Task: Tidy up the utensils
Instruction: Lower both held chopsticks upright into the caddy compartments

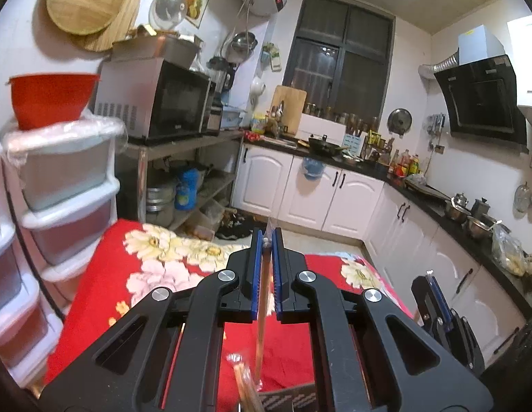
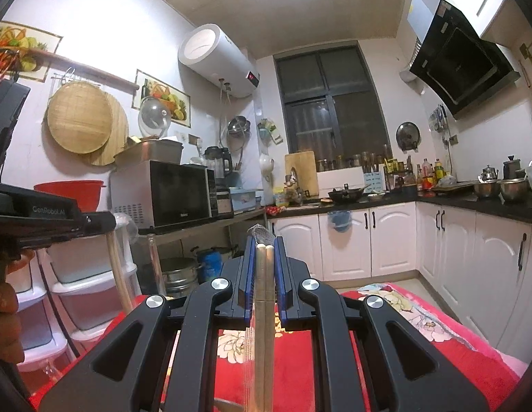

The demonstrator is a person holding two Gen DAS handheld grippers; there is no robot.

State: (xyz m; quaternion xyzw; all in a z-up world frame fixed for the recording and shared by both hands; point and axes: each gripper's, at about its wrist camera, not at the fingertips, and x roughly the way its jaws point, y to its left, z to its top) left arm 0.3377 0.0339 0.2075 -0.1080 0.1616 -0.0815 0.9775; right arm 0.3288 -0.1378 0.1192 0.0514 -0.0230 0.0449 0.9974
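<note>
My left gripper [image 1: 266, 237] is shut on a thin brownish chopstick [image 1: 261, 309] in clear wrap, which runs from the fingertips back down towards the camera. More wrapped chopstick ends [image 1: 243, 382] show blurred at the bottom edge. My right gripper [image 2: 265, 240] is shut on a pair of pale chopsticks [image 2: 265, 292] in a clear sleeve, its crinkled tip poking out past the fingertips. Both grippers hover over a table with a red floral cloth [image 1: 146, 274]. The right gripper [image 1: 434, 285] also appears low at the right of the left wrist view. In the right wrist view a pale stick [image 2: 118, 274] hangs below the left gripper's housing [image 2: 43, 213].
A stack of white plastic drawers [image 1: 67, 185] with a red bowl [image 1: 49, 99] on top stands close on the left. Behind it a microwave [image 1: 170, 99] sits on a metal shelf. White cabinets [image 1: 420, 226] under a crowded dark counter run along the far and right walls.
</note>
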